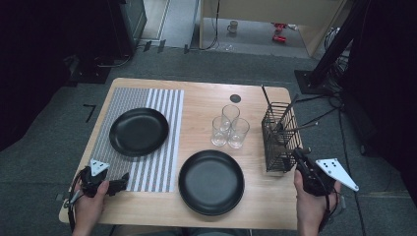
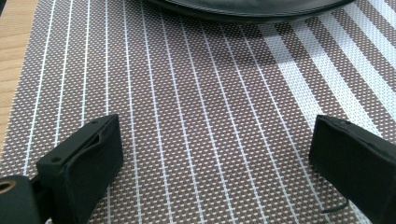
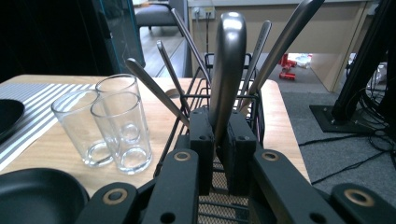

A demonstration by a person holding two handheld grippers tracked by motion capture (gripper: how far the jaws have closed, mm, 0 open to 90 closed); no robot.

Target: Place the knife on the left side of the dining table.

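While the left tongs (image 2: 212, 154) rest spread over the placemat (image 2: 196, 107), the right tongs (image 3: 218, 140) pinch a cutlery handle (image 3: 229, 65).

The high view looks forward and down over the whole table (image 1: 196, 93). The left gripper view sits close above the placemat (image 2: 187, 116), facing a plate (image 2: 247, 9). The right gripper view looks level at the rack (image 3: 224, 112); glasses (image 3: 122, 130) appear there and from above.
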